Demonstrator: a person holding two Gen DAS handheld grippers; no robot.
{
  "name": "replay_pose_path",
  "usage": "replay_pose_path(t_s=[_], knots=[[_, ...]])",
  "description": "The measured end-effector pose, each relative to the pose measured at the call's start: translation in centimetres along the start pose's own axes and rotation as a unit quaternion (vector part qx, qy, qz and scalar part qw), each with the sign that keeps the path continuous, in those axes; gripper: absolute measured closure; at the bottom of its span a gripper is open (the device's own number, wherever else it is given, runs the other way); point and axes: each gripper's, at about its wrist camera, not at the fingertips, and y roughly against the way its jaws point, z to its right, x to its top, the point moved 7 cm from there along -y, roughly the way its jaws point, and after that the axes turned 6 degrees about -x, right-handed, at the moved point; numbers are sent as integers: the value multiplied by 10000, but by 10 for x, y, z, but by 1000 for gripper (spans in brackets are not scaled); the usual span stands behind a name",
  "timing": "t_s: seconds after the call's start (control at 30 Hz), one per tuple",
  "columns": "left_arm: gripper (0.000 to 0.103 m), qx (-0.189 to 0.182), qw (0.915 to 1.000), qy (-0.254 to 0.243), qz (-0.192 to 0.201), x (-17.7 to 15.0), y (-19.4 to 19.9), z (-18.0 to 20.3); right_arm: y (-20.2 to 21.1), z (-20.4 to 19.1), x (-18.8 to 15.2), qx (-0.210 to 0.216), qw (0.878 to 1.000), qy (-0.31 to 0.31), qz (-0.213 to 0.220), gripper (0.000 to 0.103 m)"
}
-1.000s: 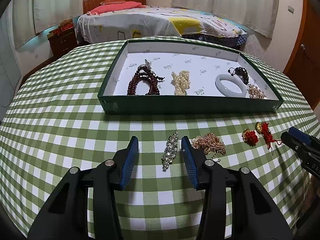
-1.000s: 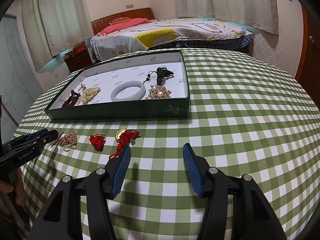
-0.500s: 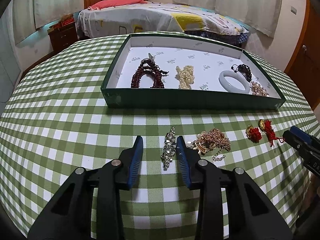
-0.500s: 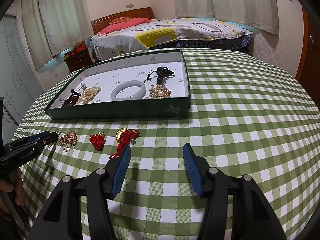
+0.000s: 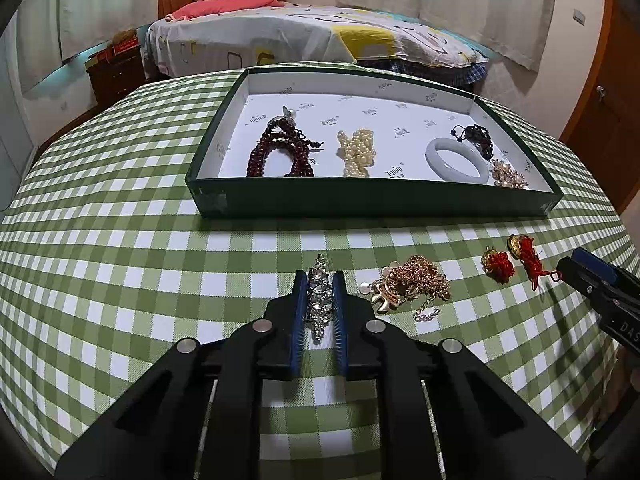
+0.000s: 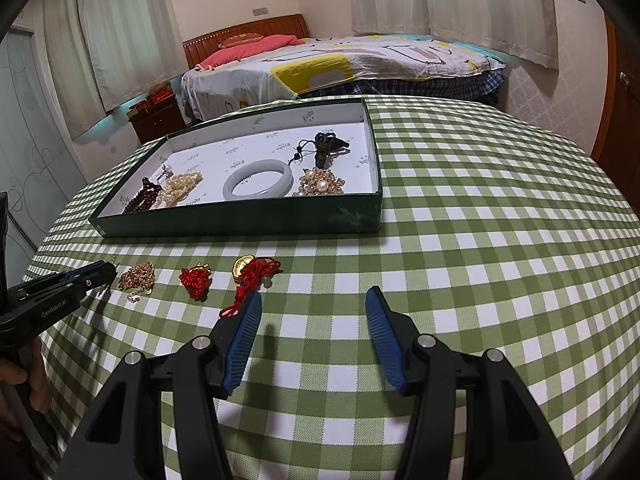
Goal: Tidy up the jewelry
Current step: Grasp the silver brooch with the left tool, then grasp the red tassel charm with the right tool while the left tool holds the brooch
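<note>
My left gripper (image 5: 319, 280) is shut on a silver rhinestone clip (image 5: 319, 300) that lies on the green checked tablecloth. A gold chain pile (image 5: 412, 280) lies just right of it, then a red knot charm (image 5: 498, 266) and a gold charm with red cord (image 5: 526, 254). The green tray (image 5: 372, 200) beyond holds dark red beads (image 5: 280, 152), pearls (image 5: 356, 152), a white bangle (image 5: 456, 158), a dark cord bracelet and a pearl brooch. My right gripper (image 6: 314, 300) is open and empty, just right of the red cord (image 6: 256, 276); the left gripper (image 6: 96, 274) shows at its far left.
The round table curves down at its edges on all sides. A bed (image 6: 340, 64), a wooden nightstand (image 6: 156, 120) and curtains stand behind the table. A wooden door (image 5: 608, 100) is at the right.
My left gripper has moved forward and its jaws have closed from wide open onto the rhinestone clip. My right gripper has stayed still and open.
</note>
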Motion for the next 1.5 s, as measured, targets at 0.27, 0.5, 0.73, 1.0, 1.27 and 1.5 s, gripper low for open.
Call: replay_pose_path(t_s=[0.27,0.5,0.73,1.0,1.27,1.5], knots=[[90,-8,10000,88,23,2,1,-2,-2,-2,-3,-7,10000,7,-18,49],[90,19,9999,100,51,1,3,-5,-4,-2,-3,-4,10000,11,-22,49],[90,92,9999,106,94,0,7,-10,-6,-4,-4,13,10000,25,-18,49],[90,190,9995,223,121,-4,15,-25,-9,-15,-2,86,9999,109,-45,49],[90,252,9991,315,150,-5,18,-35,-9,-34,4,193,9994,288,-55,49],[90,269,9988,359,170,-4,20,-40,-2,-35,15,236,9995,192,74,49]])
